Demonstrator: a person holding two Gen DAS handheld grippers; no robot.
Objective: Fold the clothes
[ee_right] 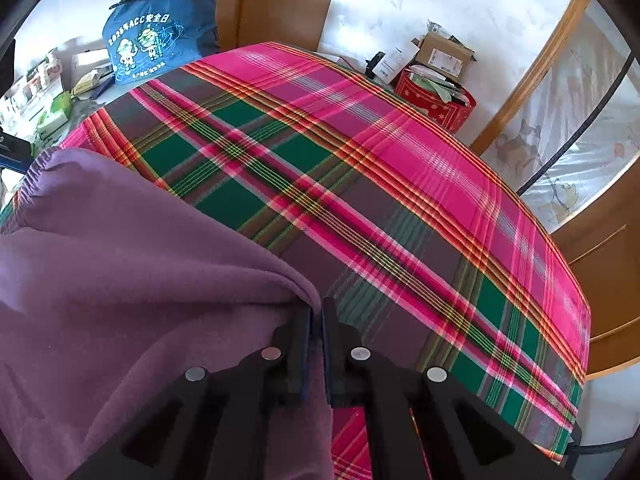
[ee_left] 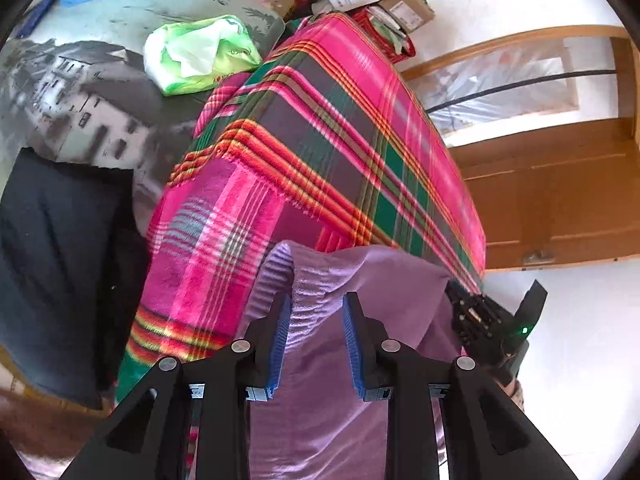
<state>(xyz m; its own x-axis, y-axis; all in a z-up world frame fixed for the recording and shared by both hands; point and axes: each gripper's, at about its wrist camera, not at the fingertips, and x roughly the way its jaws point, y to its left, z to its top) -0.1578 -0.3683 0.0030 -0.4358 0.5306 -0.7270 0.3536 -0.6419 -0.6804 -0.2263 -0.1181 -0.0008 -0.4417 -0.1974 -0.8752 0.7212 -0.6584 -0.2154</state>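
Note:
A purple garment point(ee_left: 320, 400) with a ribbed elastic band lies over the near corner of a table covered by a pink, green and red plaid blanket point(ee_left: 340, 140). My left gripper point(ee_left: 316, 300) is open, its blue pads standing apart on either side of a bunched part of the band. In the right wrist view the same garment point(ee_right: 120, 260) fills the lower left over the blanket point(ee_right: 360, 180). My right gripper point(ee_right: 317, 308) is shut on a fold of the purple cloth. Its black body point(ee_left: 488, 320), with a green light, shows at the garment's right edge in the left wrist view.
A green and white plastic bag point(ee_left: 200, 56) and a dark cloth point(ee_left: 60, 260) lie on a printed sheet left of the blanket. A blue tote bag point(ee_right: 156, 48), a red box point(ee_right: 440, 104) and cardboard boxes point(ee_right: 444, 56) stand beyond. A wooden door point(ee_left: 560, 192) is at the right.

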